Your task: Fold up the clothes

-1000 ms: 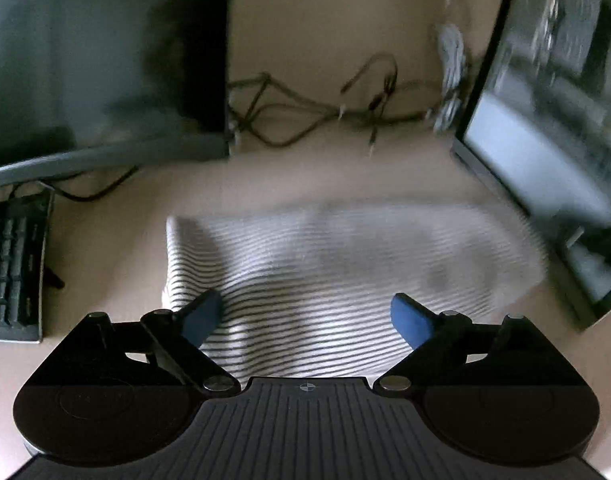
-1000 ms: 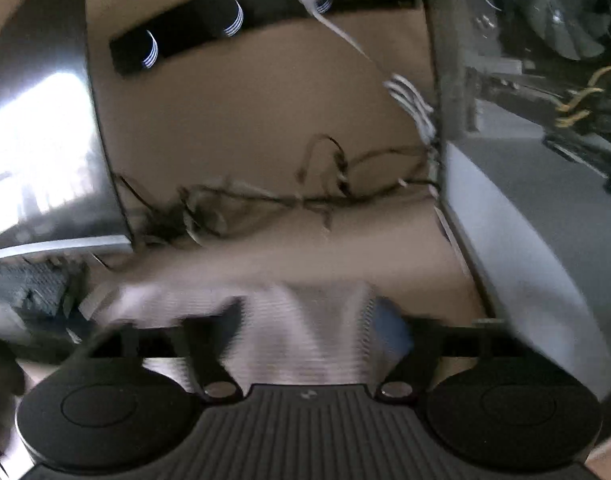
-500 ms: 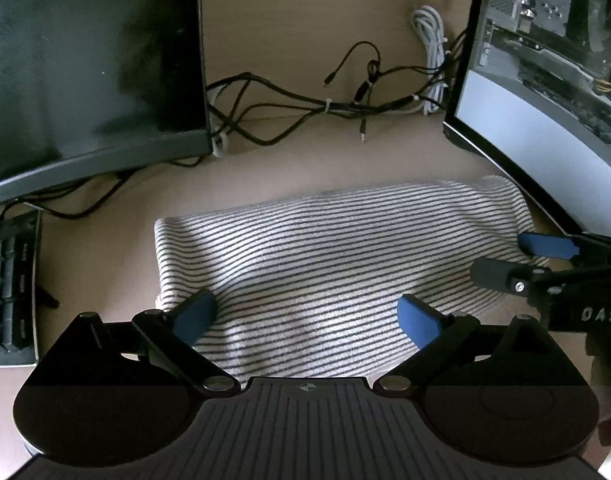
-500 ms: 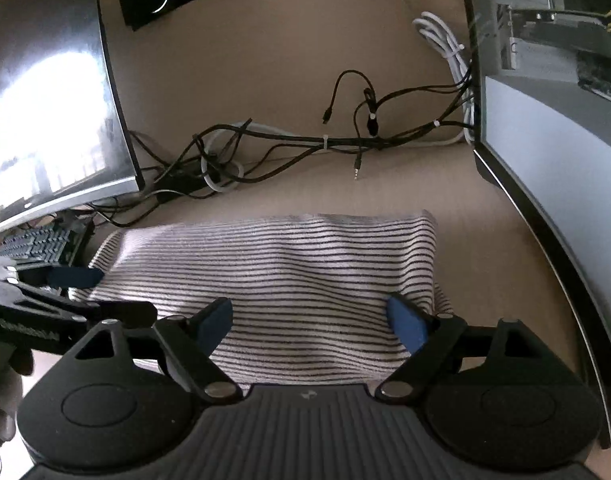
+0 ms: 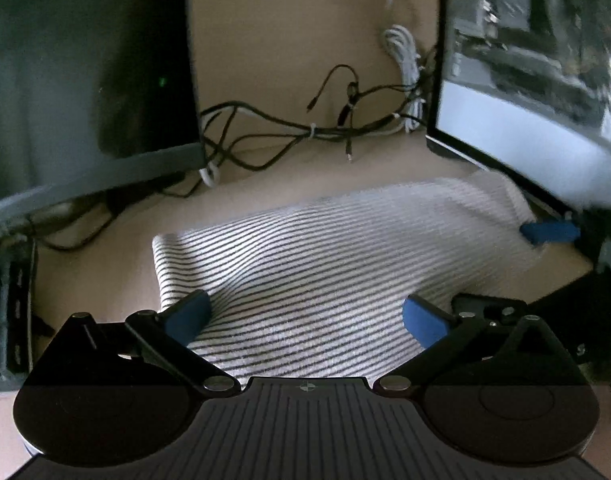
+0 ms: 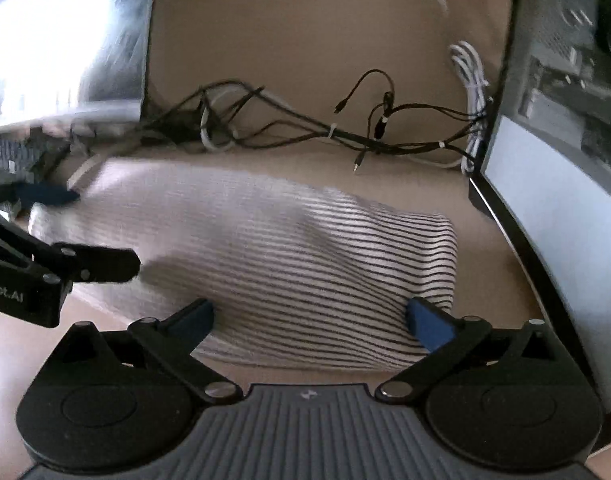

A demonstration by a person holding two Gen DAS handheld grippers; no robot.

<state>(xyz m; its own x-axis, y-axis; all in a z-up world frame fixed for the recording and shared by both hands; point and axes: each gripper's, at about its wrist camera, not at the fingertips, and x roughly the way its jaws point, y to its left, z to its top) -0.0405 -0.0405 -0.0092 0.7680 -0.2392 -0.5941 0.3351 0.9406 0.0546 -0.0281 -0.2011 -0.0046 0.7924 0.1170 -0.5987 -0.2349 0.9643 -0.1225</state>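
Mid-desk [image 5: 265, 40], between the monitor [image 5: 85, 72] and the computer case [image 5: 545, 80], the striped garment [image 5: 325, 272] lies as a folded slab. My left gripper [image 5: 305, 316] and right gripper [image 6: 309, 316] both stand spread, empty; since half a second ago they have drawn closer together over its near edge, suggesting another fold or a finished one.

A computer workstation in an office or home study is shown. A dark monitor [image 5: 85, 68] is seen at 10 o'clock, a keyboard [image 5: 7, 316] at 8 o'clock, and an open computer case [image 5: 545, 60] at 2 o'clock. Tangled black and white cables [image 5: 313, 132] are strewn along the tan table [image 5: 105, 264] at 12 o'clock.
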